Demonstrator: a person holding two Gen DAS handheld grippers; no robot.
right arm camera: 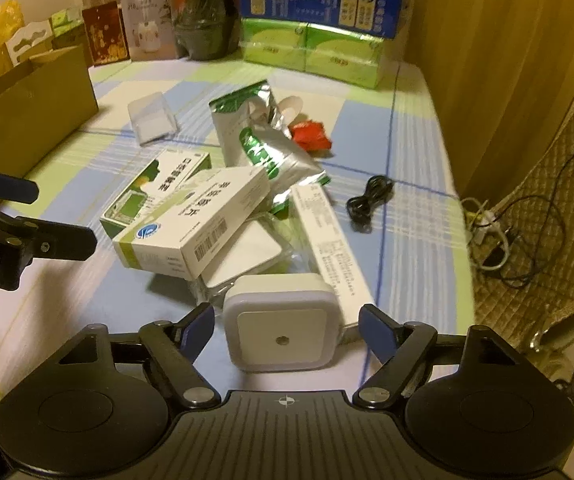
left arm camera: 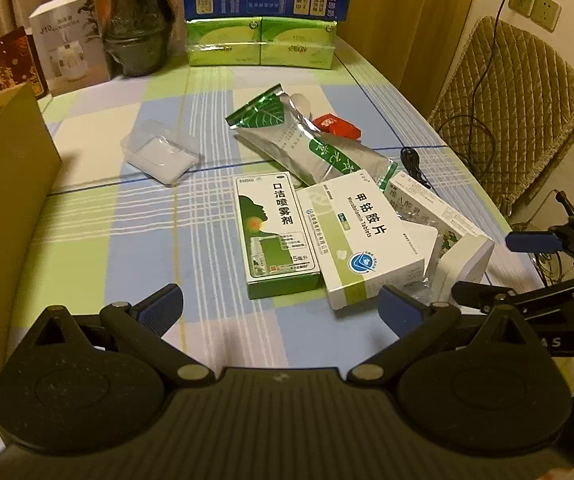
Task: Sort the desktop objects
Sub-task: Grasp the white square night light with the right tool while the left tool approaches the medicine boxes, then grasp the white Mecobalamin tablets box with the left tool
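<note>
So there's a messy pile sitting mid-desk on the checked blue-and-green cloth. The left tool hangs over the near edge with its jaws wide apart and nothing between them, just in front of the green spray box and the white tablet box, which leans on top of the spray box's right side. The right tool has its jaws spread on either side of the square white night light, which sits right between the blue pads, but there's a visible gap on both sides, so it isn't pinching it. Behind the boxes lies a silver-green foil pouch, with a red wrapper just beside it and a coiled black cable off to the right. A long white box runs along the right of the pile, and a clear plastic tray sits apart to the left. A brown cardboard box stands at the left edge.
</note>
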